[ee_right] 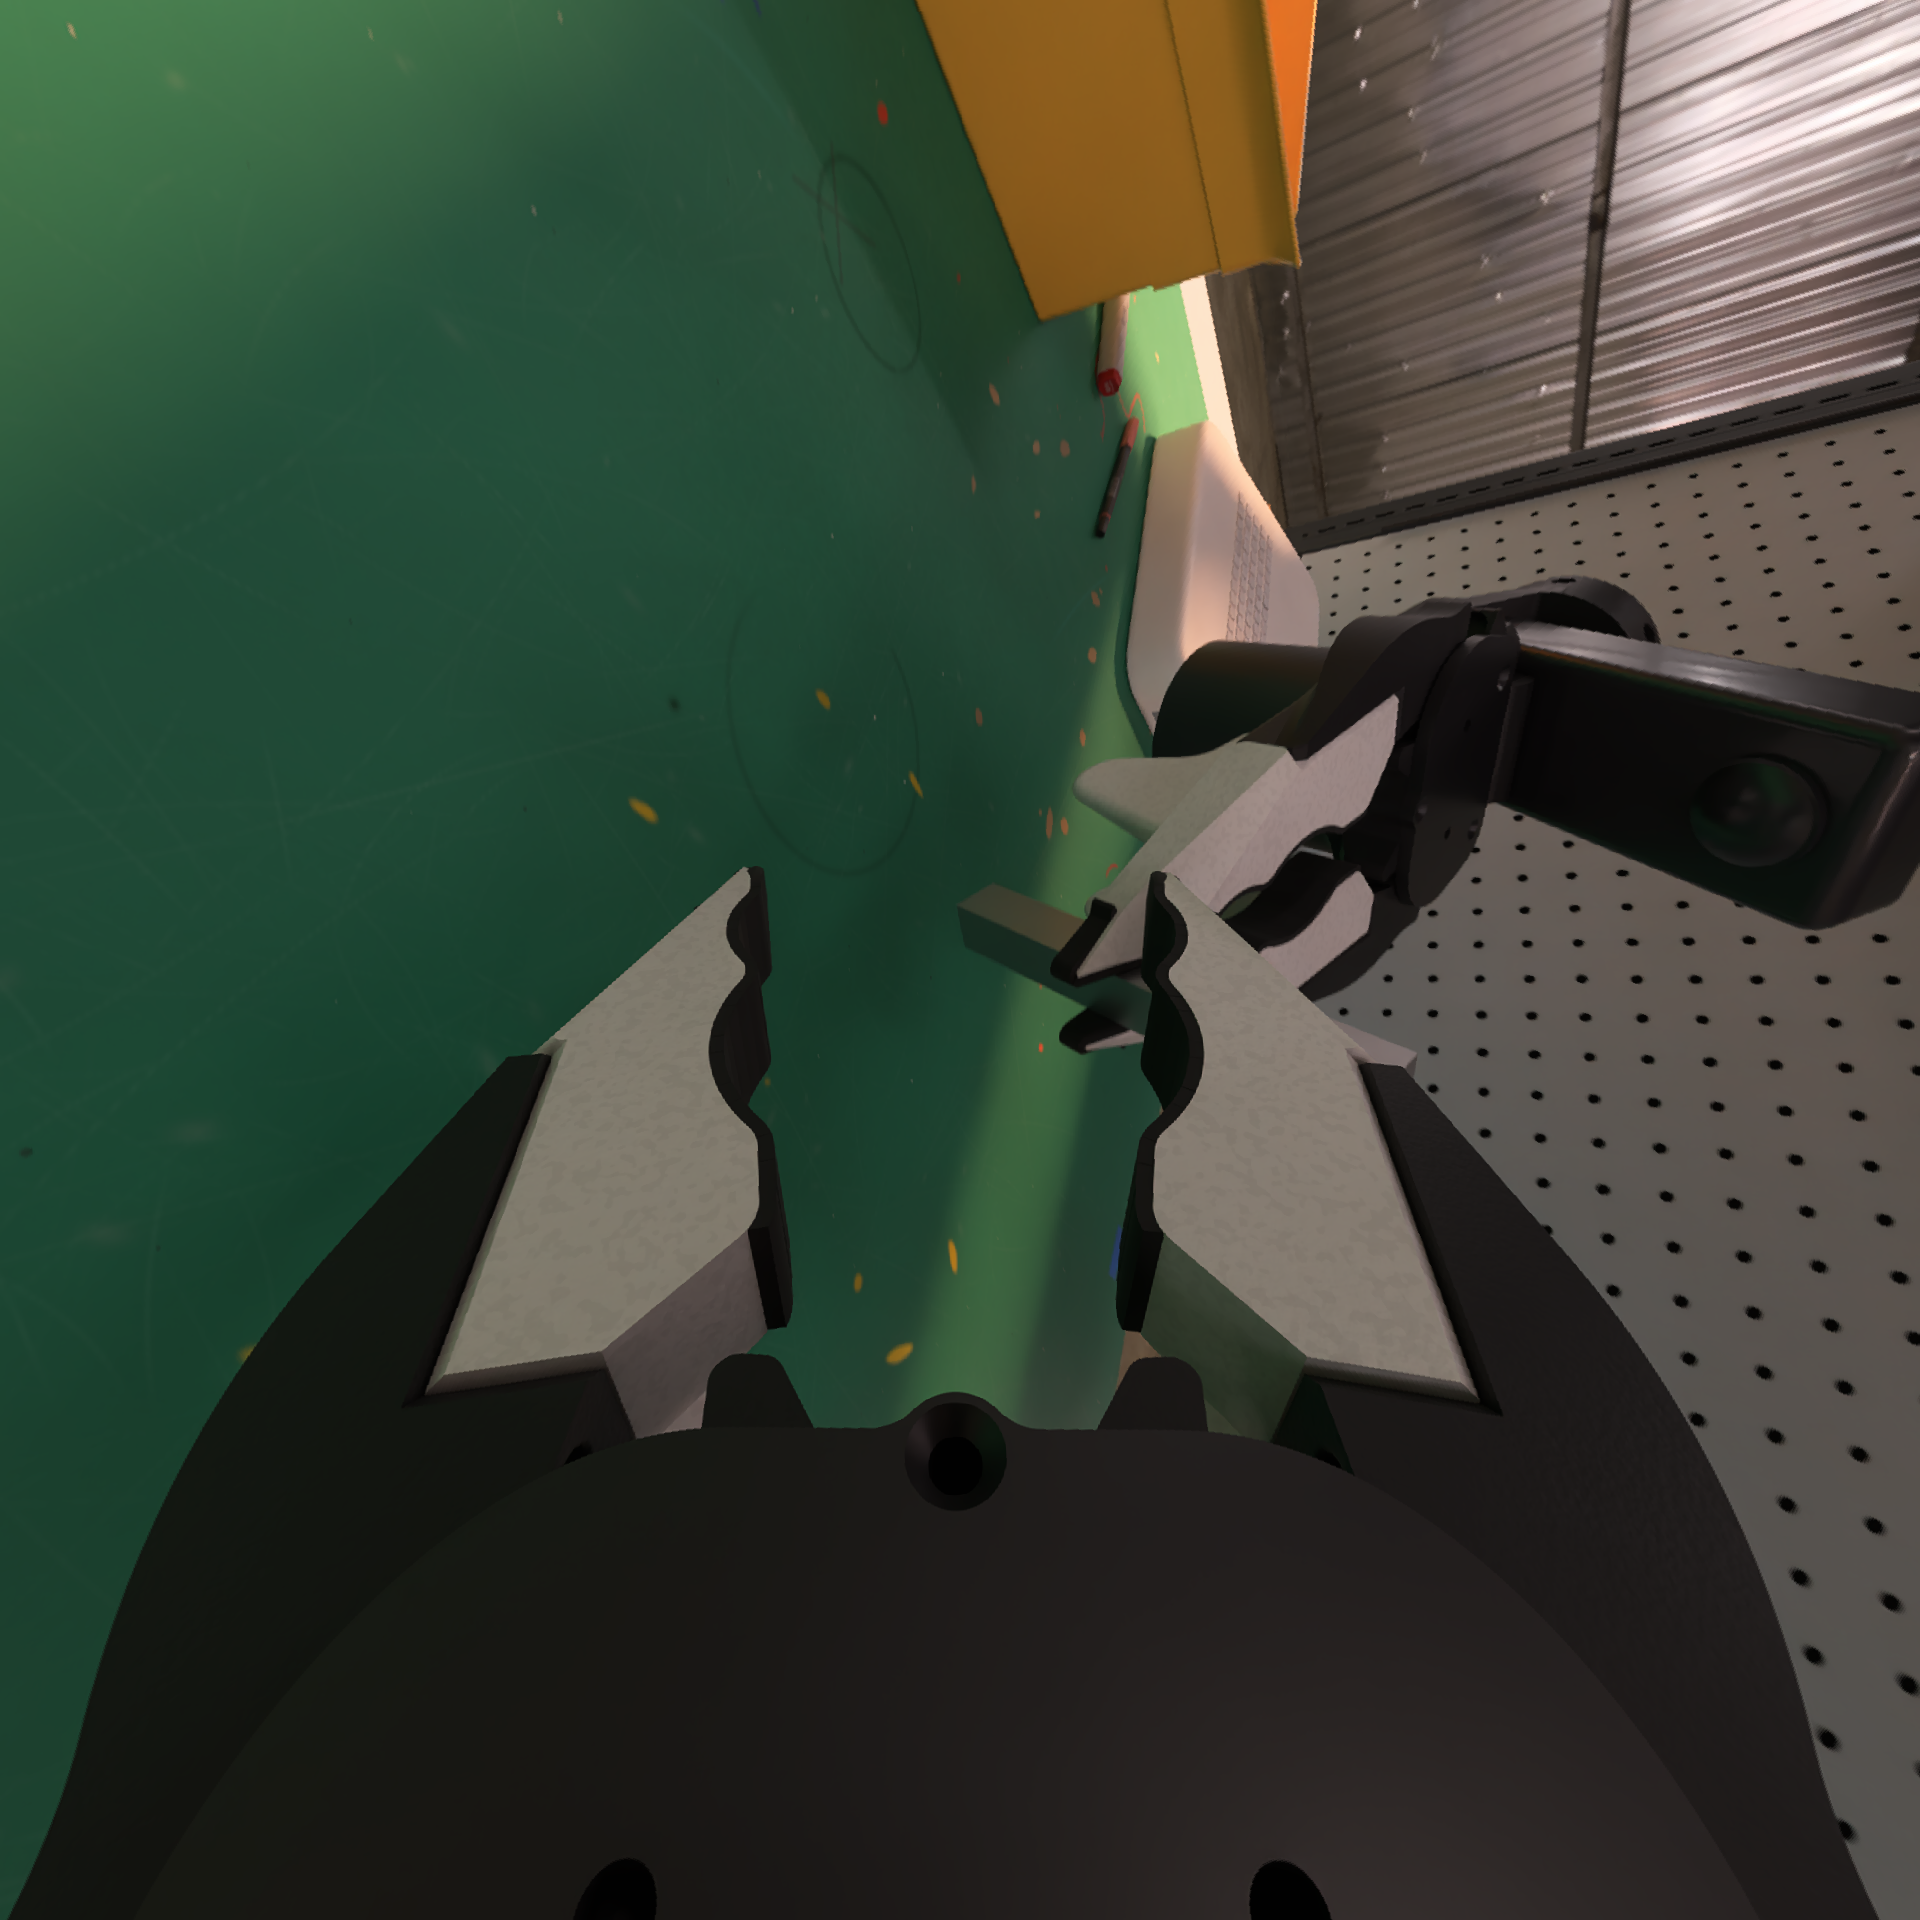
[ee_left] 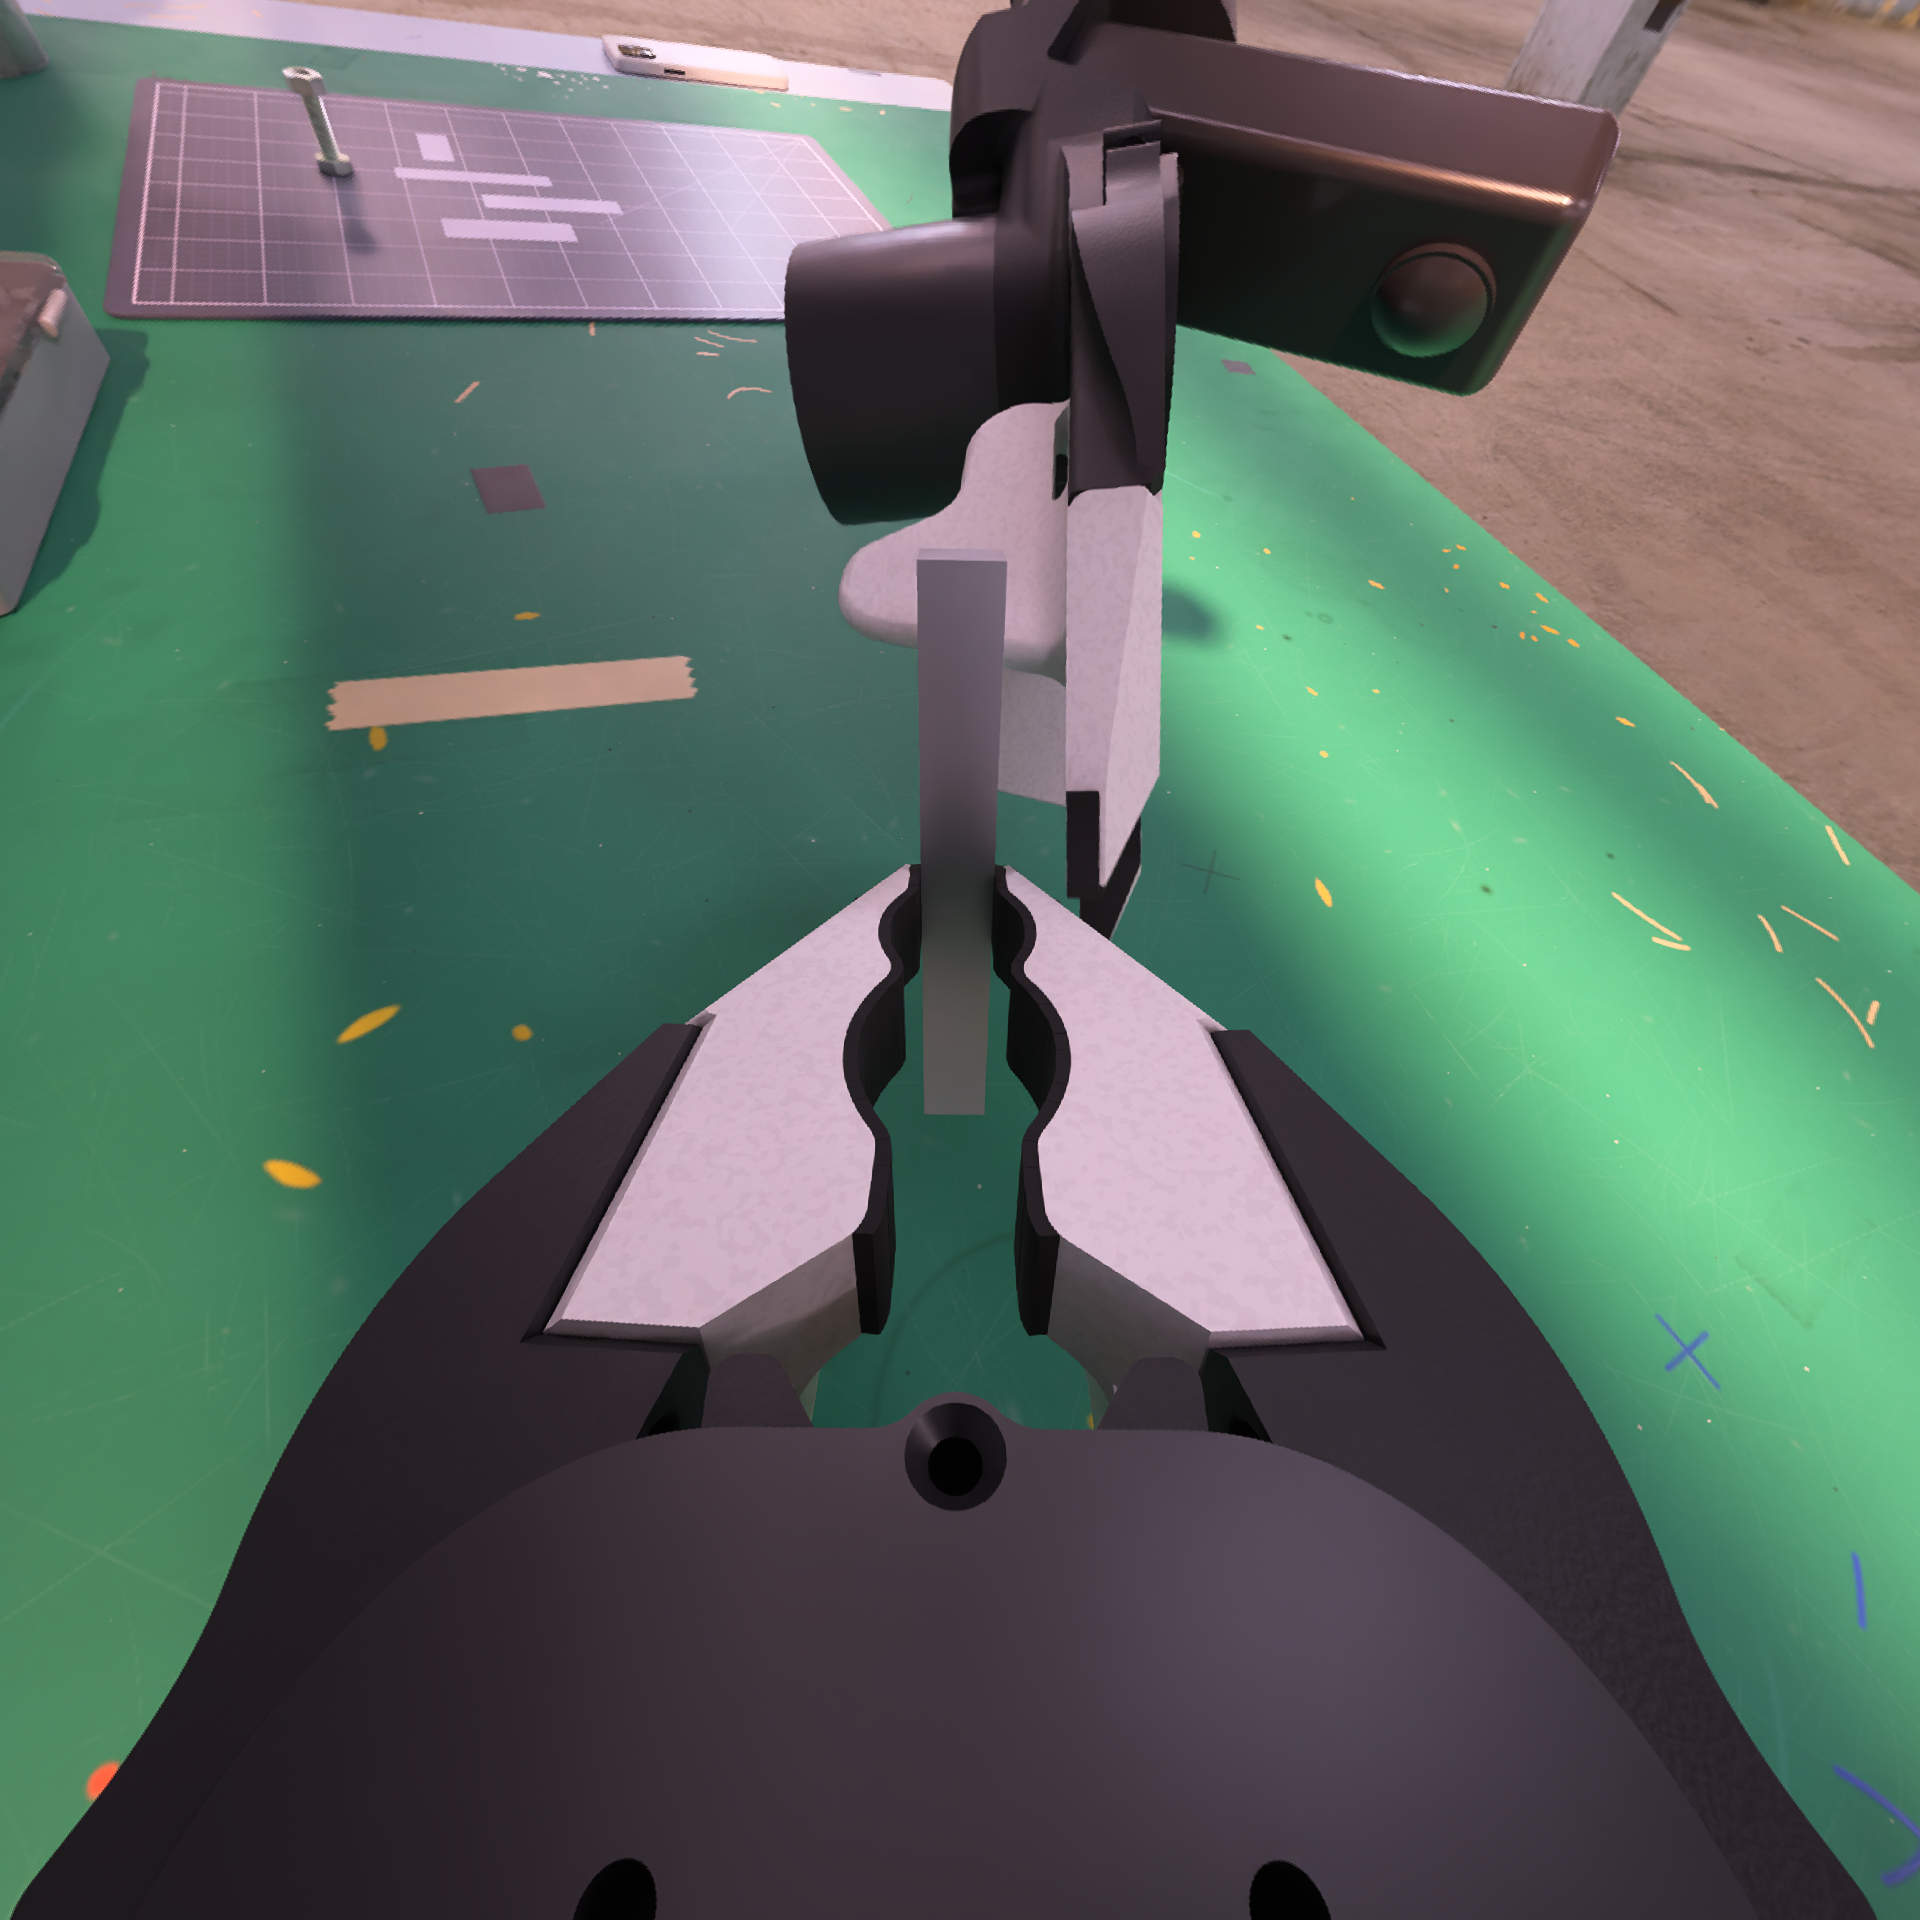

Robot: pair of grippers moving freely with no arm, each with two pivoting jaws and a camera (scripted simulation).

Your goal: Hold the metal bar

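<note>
The metal bar (ee_left: 961, 831) is held above the green tabletop (ee_left: 520, 935), pinched near one end between the fingertips of the left hand-held gripper (ee_left: 957, 883), its far end reaching toward the right hand-held gripper (ee_right: 956, 894). It is judged stiff, smooth-faced and fairly heavy for its slim shape, so slipping or pivoting under a tip-only pinch is likely. A hold on the flat faces at the free end is advised. The right hand-held gripper is spread wide with nothing between its fingers, beside the bar.
</note>
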